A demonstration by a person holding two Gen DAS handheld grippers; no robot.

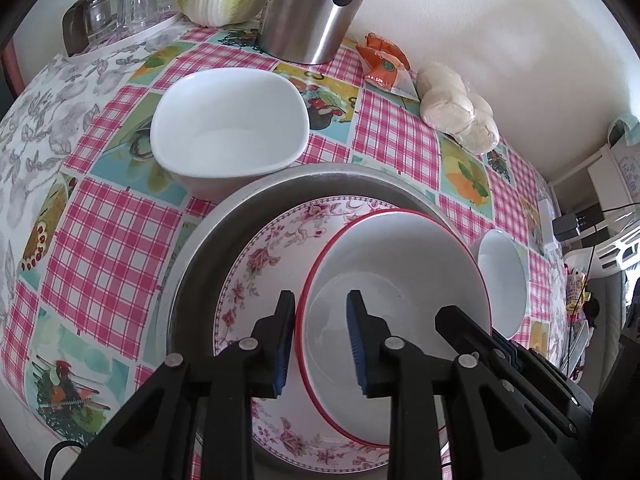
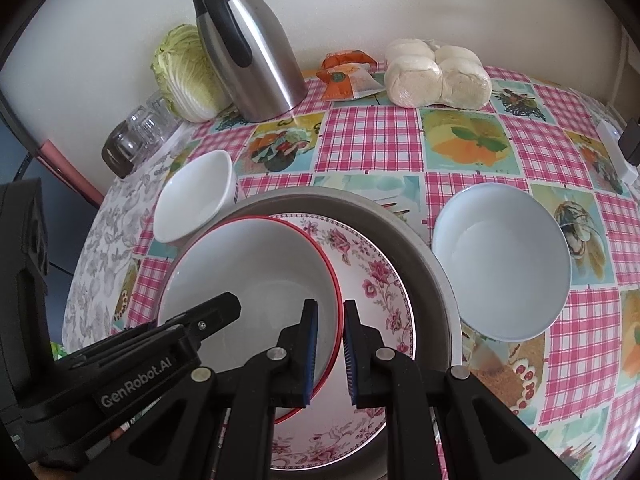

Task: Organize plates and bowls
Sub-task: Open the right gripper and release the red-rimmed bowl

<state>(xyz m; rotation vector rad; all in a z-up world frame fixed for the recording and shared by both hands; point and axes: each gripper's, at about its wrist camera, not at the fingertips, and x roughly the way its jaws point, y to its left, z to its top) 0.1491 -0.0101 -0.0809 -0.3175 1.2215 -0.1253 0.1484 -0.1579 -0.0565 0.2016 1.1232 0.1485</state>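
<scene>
Three bowls are out on the bench (image 2: 372, 148): one red-rimmed bowl (image 2: 248, 264), one squarish white bowl (image 1: 228, 128) and one round white bowl (image 2: 500, 260). There is one flowered plate (image 2: 372, 280), and it lies in the one grey metal basin (image 2: 424, 252). One steel jug (image 2: 256, 56) stands at the back with one head of cabbage (image 2: 184, 72) beside it. Next along come one orange packet (image 2: 348, 76) and one bag of pale buns (image 2: 436, 72); four buns show in the bag. A cluster of clear glasses (image 1: 128, 4) sits on one tray, too crowded together to count exactly. Two grippers, one (image 1: 322, 342) on the left and one (image 2: 330, 350) on the right, are over the dishes.
</scene>
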